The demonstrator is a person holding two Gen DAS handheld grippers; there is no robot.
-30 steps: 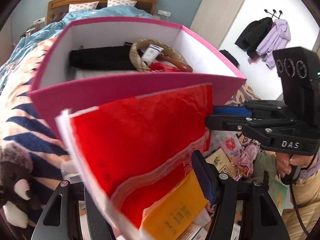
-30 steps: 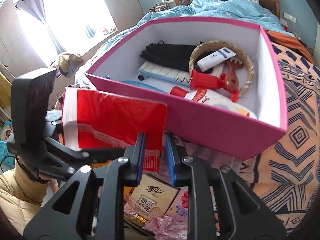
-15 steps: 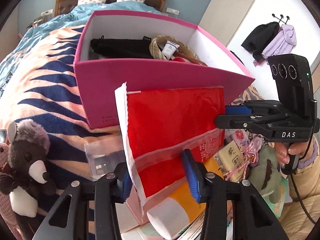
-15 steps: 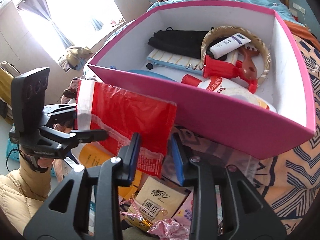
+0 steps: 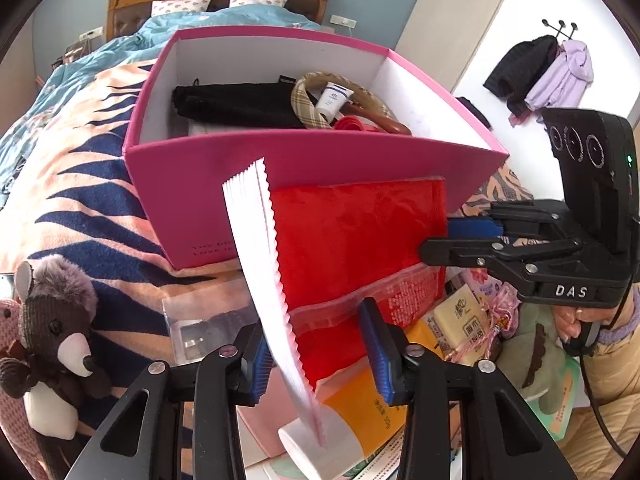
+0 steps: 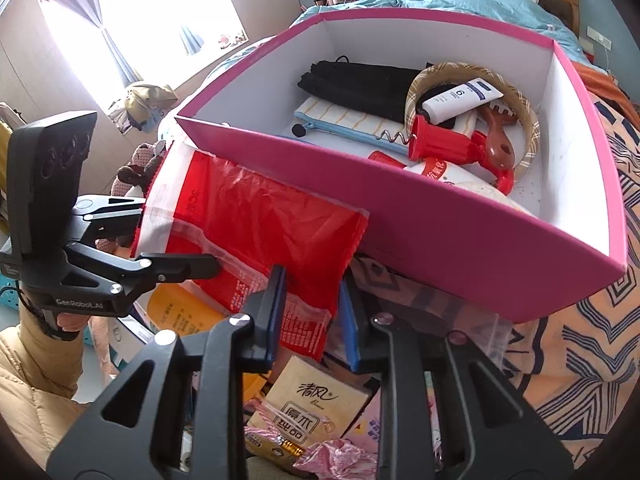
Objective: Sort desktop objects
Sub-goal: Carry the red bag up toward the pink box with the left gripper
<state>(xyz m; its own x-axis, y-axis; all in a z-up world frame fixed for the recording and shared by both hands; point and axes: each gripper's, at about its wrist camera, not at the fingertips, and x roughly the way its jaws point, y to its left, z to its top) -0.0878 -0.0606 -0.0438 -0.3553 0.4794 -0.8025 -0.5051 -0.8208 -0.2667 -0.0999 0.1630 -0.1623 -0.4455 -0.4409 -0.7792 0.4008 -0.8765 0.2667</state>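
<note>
Both claws share one flat red plastic pouch with a white serrated edge. My right gripper is closing on its lower corner, though I cannot tell if the pads pinch yet; my left gripper is opening, fingers straddling the white edge without pressing. The pouch hangs just in front of the pink cardboard box, over a clutter of packets. To do this well, I think I should firm up the right grip before the left lets go, then lift the pouch clear of the near wall and lay it flat beside the black folded umbrella.
</note>
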